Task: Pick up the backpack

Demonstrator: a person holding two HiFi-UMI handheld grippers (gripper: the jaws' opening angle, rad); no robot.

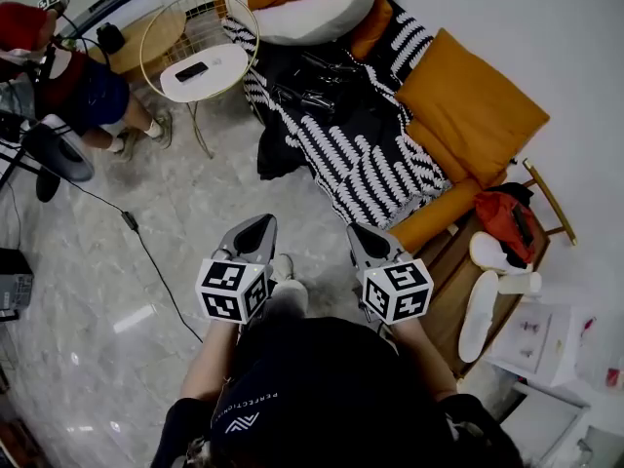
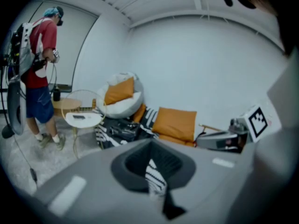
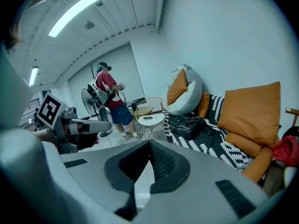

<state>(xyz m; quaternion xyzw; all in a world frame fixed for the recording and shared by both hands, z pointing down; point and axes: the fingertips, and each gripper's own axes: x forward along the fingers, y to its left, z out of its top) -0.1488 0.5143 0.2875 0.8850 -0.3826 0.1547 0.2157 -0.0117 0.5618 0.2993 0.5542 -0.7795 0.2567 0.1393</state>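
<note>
1. The black fabric backpack (image 1: 322, 84) is lying on a black-and-white striped blanket (image 1: 366, 169), nothing touching it.
2. Just right of the backpack there's a big orange square cushion (image 1: 473, 105); just left of it is a small round white side table (image 1: 219, 74).
3. The left gripper (image 1: 259, 222) and right gripper (image 1: 359, 232) hang side by side, well short of the backpack, over the grey marble floor (image 1: 195, 222). Both have their jaws pinched together, nothing in them.

Grey left gripper (image 1: 261, 224), grey right gripper (image 1: 359, 232), black-and-white marker cubes (image 1: 232, 291), black shirt (image 1: 322, 388)
</note>
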